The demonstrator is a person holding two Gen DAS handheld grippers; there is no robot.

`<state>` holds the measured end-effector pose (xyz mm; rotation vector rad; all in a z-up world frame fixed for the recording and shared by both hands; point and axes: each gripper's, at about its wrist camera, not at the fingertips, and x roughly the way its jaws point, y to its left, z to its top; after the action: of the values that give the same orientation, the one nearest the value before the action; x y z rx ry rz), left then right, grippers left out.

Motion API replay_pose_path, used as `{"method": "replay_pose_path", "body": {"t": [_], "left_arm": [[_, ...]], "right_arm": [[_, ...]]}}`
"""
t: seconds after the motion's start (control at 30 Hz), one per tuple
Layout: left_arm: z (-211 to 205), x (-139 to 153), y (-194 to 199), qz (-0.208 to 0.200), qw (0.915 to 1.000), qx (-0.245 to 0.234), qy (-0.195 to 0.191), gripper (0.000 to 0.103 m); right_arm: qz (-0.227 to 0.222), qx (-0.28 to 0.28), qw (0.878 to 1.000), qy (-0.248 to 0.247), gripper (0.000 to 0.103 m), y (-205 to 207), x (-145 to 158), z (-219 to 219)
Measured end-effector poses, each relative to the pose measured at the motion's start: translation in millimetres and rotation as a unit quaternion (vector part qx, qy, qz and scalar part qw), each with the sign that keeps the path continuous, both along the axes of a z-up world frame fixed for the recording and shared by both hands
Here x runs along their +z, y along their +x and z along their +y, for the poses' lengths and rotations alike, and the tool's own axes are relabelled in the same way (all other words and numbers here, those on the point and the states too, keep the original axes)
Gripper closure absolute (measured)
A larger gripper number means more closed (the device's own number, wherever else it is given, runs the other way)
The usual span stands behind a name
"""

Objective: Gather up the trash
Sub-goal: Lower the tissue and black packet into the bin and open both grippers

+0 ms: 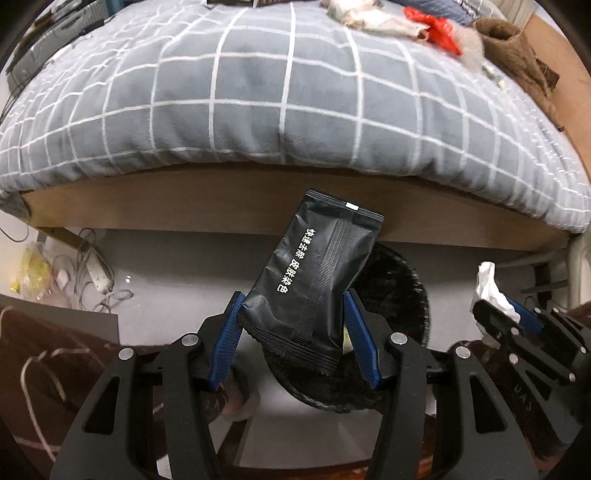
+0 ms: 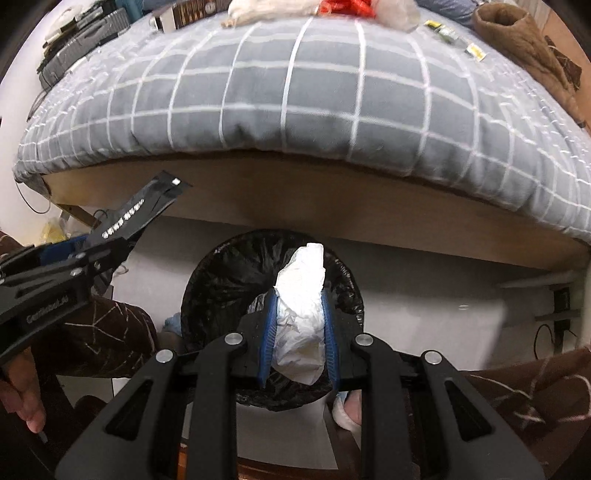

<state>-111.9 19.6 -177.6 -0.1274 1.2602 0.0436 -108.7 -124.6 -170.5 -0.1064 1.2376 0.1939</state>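
Observation:
My left gripper (image 1: 293, 308) is shut on a black foil packet (image 1: 317, 273) with white Chinese print, held tilted above the black-lined trash bin (image 1: 402, 295). My right gripper (image 2: 298, 295) is shut on a crumpled white tissue (image 2: 301, 306) right above the bin (image 2: 221, 280), whose black bag lining shows around it. The right gripper with the tissue (image 1: 491, 291) shows at the right of the left wrist view. The left gripper with the packet (image 2: 147, 206) shows at the left of the right wrist view.
A bed with a grey checked cover (image 1: 280, 92) and wooden frame (image 1: 221, 199) stands behind the bin. White, red and brown items (image 1: 424, 22) lie on its far side. A power strip and cables (image 1: 96, 273) lie on the floor at left.

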Motion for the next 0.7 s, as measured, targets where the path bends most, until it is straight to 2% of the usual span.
{"method": "replay_pose_path", "body": {"t": [0.3,0.7], "left_arm": [[5,-41,17,0.041,0.9991,0.004,0.001,0.050],[17,-76,15,0.082,0.9965,0.018,0.007,0.050]], "right_arm": [[0.043,-0.001,0.999,-0.005,0.081,16,-39,2],[0.091,0.012,0.996,-0.004,0.081,23,-86,22]]}}
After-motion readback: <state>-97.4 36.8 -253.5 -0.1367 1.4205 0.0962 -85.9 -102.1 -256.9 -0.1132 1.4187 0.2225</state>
